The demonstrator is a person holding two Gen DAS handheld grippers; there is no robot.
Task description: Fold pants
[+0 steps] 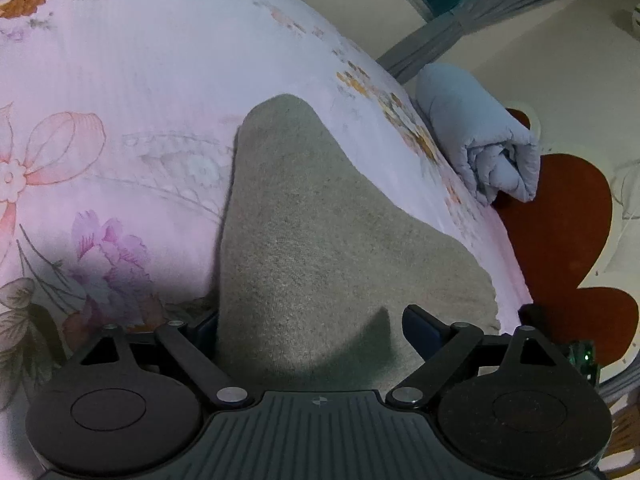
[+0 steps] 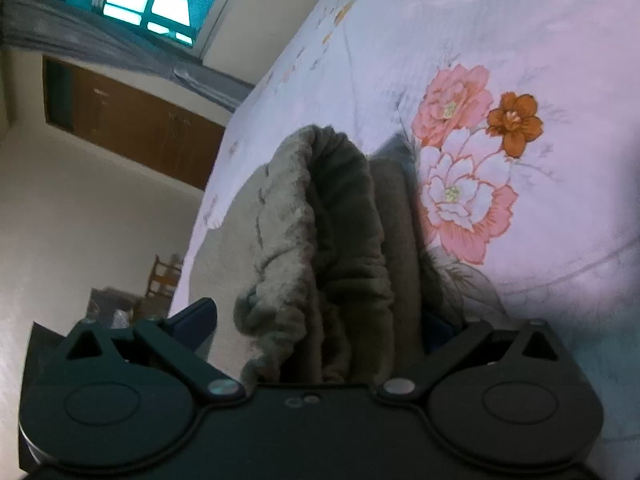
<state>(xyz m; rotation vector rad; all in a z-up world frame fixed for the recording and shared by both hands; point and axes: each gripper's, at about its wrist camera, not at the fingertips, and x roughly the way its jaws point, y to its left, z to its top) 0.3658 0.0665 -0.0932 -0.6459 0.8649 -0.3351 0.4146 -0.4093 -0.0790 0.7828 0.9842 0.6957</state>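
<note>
Grey-olive fleece pants (image 1: 320,248) folded (waistband bunched) on floral bedsheet (image 1: 120,80).

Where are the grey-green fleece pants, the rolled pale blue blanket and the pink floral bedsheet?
grey-green fleece pants (image 1: 320,232): left wrist view, flat middle.
rolled pale blue blanket (image 1: 476,128): left wrist view, outer side.
pink floral bedsheet (image 2: 540,32): right wrist view, bare patch.

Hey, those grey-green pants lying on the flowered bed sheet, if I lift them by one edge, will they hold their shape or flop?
The pants will likely flop: their gathered waistband slumps in soft ridges. The fuzzy nap in the left wrist view suggests a fleecy fabric, probably not slippery between the pads. The stacked layers may slide apart if only the top one is caught.
</note>
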